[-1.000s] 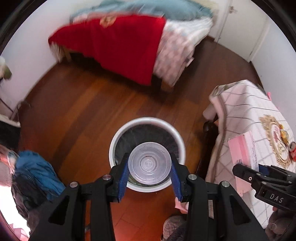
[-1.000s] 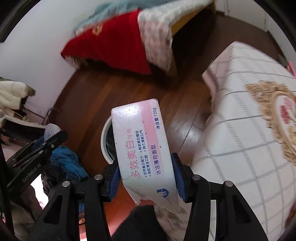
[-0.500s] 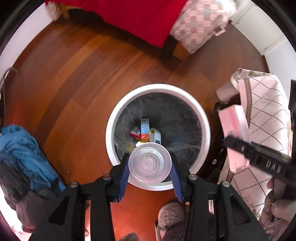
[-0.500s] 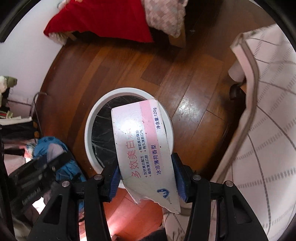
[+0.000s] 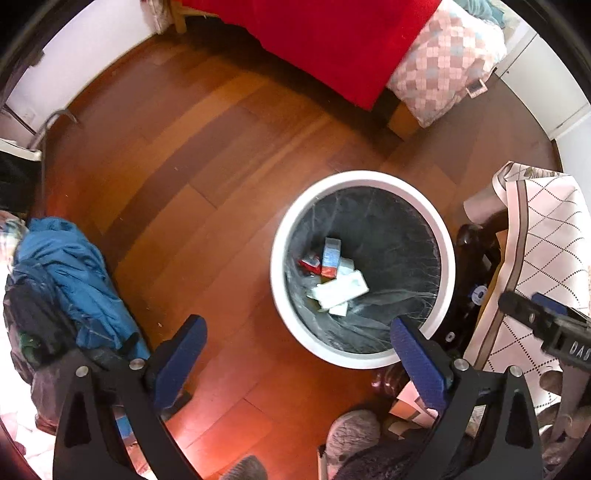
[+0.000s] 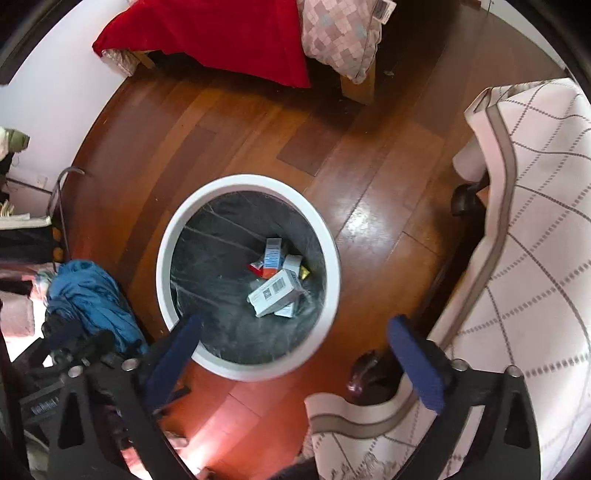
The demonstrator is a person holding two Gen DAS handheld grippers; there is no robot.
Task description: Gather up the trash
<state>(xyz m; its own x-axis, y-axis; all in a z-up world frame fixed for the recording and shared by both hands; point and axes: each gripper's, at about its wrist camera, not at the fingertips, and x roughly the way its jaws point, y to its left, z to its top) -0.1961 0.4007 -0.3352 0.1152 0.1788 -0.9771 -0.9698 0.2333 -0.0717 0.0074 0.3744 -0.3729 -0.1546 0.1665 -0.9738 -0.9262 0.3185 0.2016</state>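
We are in a bedroom of a lived-in home. A bed (image 5: 325,40) stands against the white wall, covered with a red blanket (image 6: 221,33), and a pink-and-grey checked quilt (image 5: 439,62) hangs off its corner. The floor (image 5: 177,184) is reddish-brown wood laid in planks. A table draped in a pale cloth with a diamond grid (image 6: 535,206) sits to one side. Clothes lie heaped at the edge of the room, a blue jacket (image 5: 70,273) on top. A white round bin with a dark liner (image 6: 243,365) stands on the floor with small cartons (image 6: 275,291) in it.
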